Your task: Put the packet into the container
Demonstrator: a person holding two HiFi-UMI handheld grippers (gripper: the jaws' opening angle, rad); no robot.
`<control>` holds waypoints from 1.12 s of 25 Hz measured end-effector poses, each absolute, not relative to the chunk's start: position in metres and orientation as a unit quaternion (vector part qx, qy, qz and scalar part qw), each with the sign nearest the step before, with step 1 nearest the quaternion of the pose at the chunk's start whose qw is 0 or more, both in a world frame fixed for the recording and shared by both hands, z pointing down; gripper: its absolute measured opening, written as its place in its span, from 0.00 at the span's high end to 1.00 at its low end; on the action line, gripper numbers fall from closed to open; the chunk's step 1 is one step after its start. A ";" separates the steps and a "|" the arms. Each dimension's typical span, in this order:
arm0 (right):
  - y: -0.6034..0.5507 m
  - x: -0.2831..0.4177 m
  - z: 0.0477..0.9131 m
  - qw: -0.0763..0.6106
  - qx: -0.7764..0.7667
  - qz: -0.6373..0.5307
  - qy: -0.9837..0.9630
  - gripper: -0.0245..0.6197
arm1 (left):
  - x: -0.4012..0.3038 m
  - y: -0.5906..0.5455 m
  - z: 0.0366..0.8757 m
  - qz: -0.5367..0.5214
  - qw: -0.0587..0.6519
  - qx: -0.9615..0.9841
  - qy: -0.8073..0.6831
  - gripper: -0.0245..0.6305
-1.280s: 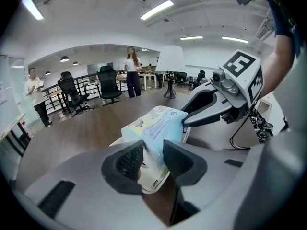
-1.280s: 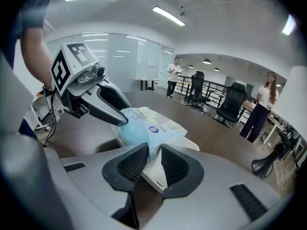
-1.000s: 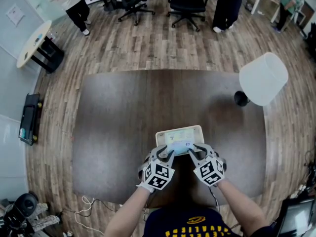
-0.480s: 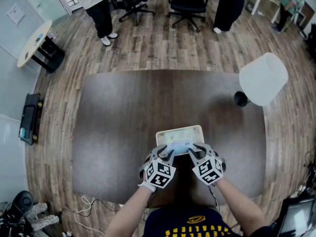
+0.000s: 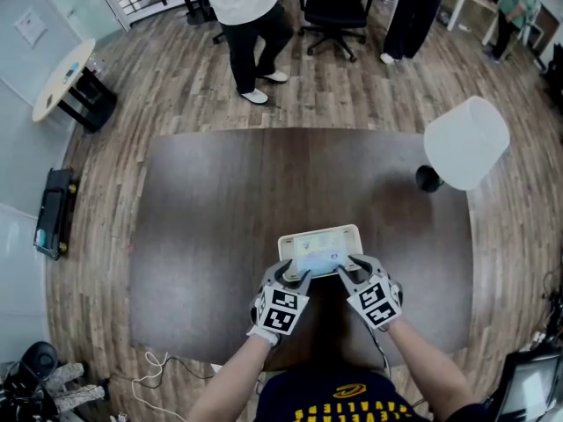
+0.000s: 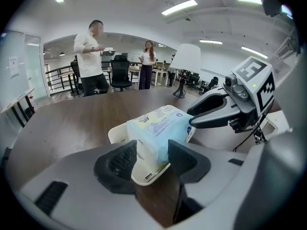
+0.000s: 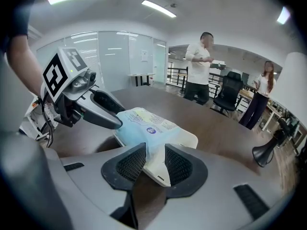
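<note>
Stepping in from the far left, a person in a white top (image 5: 246, 7) is now standing just beyond the far edge of the table (image 5: 211, 209), and both claws have just been spreading. The cream container (image 5: 318, 233) is sitting on the dark table near its near edge. The pale blue packet (image 5: 321, 258) is lying inside it, bulging above the rim. The left gripper (image 6: 151, 153) is gaping wide around one near corner of the packet, its left pad clear of the wrap. The right gripper (image 7: 154, 163) is loosening less, with the other near corner filling the gap and lying against both pads. Both sets of jaws are crowding the container's near side. A white lamp (image 5: 466, 143) is standing well apart at the table's right. A black office chair (image 5: 334, 3) and another person (image 5: 406, 16) are occupying the wood floor beyond.
</note>
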State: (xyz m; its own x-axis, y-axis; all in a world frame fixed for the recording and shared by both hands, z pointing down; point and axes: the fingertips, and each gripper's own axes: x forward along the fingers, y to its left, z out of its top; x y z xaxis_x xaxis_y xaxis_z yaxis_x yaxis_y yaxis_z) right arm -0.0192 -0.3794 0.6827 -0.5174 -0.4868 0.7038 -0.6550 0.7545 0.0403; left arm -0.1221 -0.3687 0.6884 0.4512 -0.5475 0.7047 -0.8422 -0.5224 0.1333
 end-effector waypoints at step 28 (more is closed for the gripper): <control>-0.308 -0.029 0.587 0.173 0.320 0.234 -0.902 0.95 | -0.069 -0.261 0.576 0.113 0.354 0.861 -0.346 0.88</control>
